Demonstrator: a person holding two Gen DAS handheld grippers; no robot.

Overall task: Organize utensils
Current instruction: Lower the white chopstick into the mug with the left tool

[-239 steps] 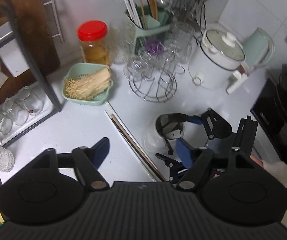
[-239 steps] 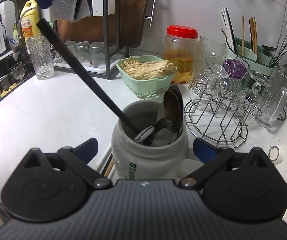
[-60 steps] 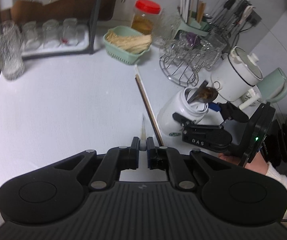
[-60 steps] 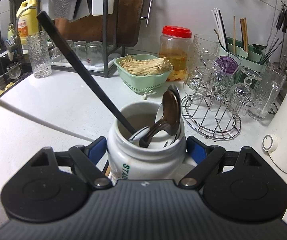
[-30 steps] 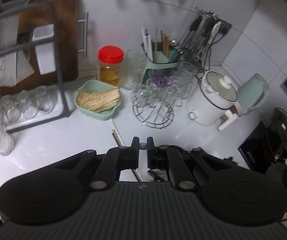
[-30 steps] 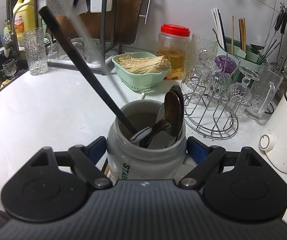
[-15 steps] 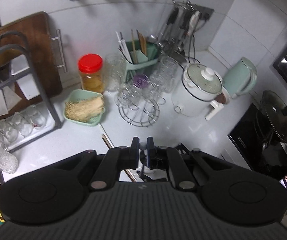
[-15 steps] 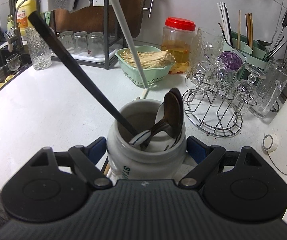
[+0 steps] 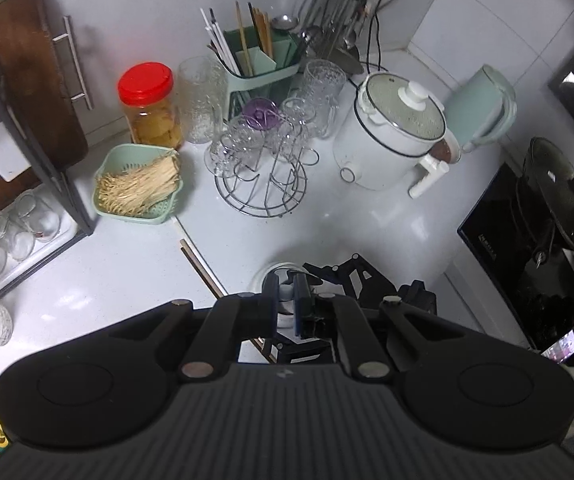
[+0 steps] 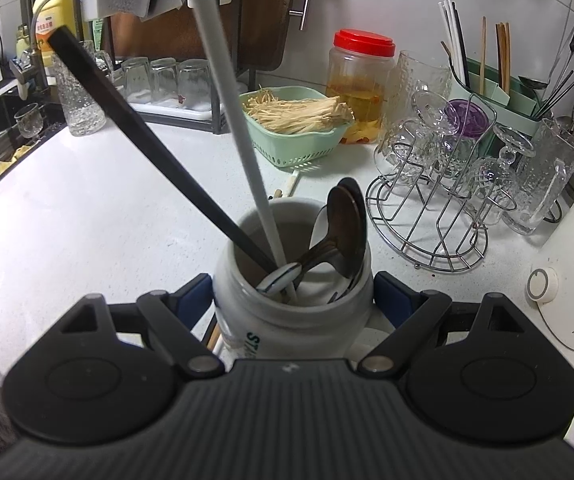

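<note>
White chopstick (image 10: 243, 140) tip inside jar (image 10: 293, 320) rim – left gripper (image 9: 286, 300) pinching it, right gripper (image 10: 293, 300) clamping jar

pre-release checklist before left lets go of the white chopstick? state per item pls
1. White chopstick tip inside the jar mouth: ok, its lower end sits among the spoons.
2. Left gripper shut on the white chopstick: ok, jaws nearly closed with a pale end between them.
3. Right gripper steadying the jar: ok, blue pads against both sides.
4. Black chopstick clear of the path: ok, it leans away to the left.
5. Chopstick bottomed out in the jar: cannot tell, the base is hidden.
6. Brown chopsticks on the counter still to collect: not ok, not yet in the jar.
</note>
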